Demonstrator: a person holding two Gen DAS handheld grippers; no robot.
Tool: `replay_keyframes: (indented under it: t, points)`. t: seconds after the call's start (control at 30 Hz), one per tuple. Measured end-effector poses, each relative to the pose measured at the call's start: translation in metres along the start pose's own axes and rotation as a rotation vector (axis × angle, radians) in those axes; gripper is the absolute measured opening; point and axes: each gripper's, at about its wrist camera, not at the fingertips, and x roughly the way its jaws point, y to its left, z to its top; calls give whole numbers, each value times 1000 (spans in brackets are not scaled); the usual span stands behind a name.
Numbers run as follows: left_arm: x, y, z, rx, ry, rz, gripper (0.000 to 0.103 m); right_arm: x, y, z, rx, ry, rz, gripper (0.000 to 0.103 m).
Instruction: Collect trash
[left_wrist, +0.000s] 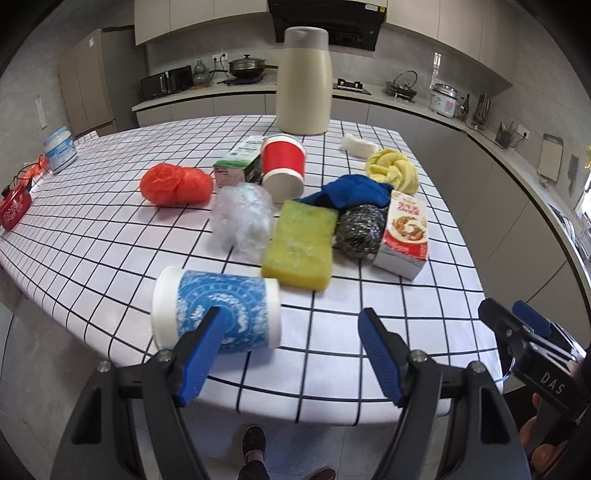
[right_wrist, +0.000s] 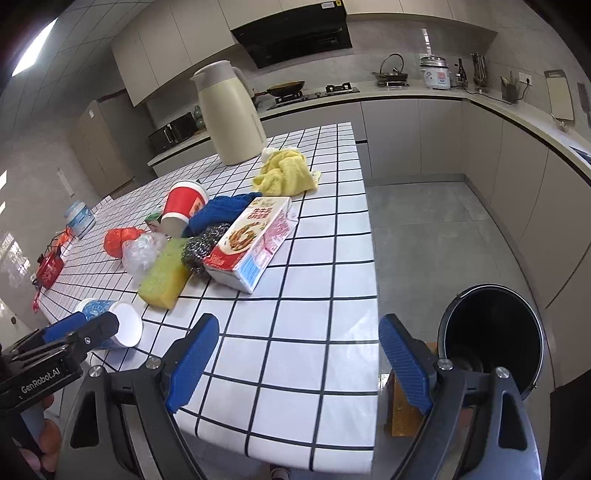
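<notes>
A blue paper cup with a pale lace-like print and white rims lies on its side near the front edge of the worktop, its open mouth turned to the left in the left wrist view. The left gripper hangs just over it with jaws spread and nothing between them; one blue pad overlaps the cup's wall in the picture, and whether it touches I cannot tell. Farther back sits a cluster of litter and cleaning things: a yellow-green sponge, a steel scourer beside it, a red-and-white carton, a crumpled clear plastic bag, an orange-red plastic bag, a red paper cup tipped over against a green carton, a blue cloth and a yellow cloth. A tall cream jug stands upright behind them. The worktop wears a white covering with a black grid. The right gripper hovers over the near right corner, jaws wide apart and empty, and beside that corner a round black bin stands open on the grey tiled floor. The room is a kitchen with pale cabinets, a dark extractor hood and a rice cooker on the back counter.
</notes>
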Motion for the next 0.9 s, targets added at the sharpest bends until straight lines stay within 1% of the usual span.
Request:
replay_keyframes:
  t: [0.13,0.23,0.37,0.5,0.67,0.8,0.9]
  points:
    - [9,12,0,-8,10,8,76,2,11,1,-14,10,-3,90]
    - [16,19,1,1,1,28,76,6,21,3,-25,15,-3,90]
    - [29,37,-1,-45,40,22,76,14,33,6,-38,25,-7,90]
    - [38,46,-2,-22,43,38,76,23,43,8,-41,40,-2,90]
    - [49,58,8,-34,47,22,76,35,56,11,-45,55,1,90]
    - [49,72,20,-38,21,44,76,40,63,14,-51,57,-6,90]
    - [51,90,26,-78,29,46,76,41,68,17,-51,51,-11,90]
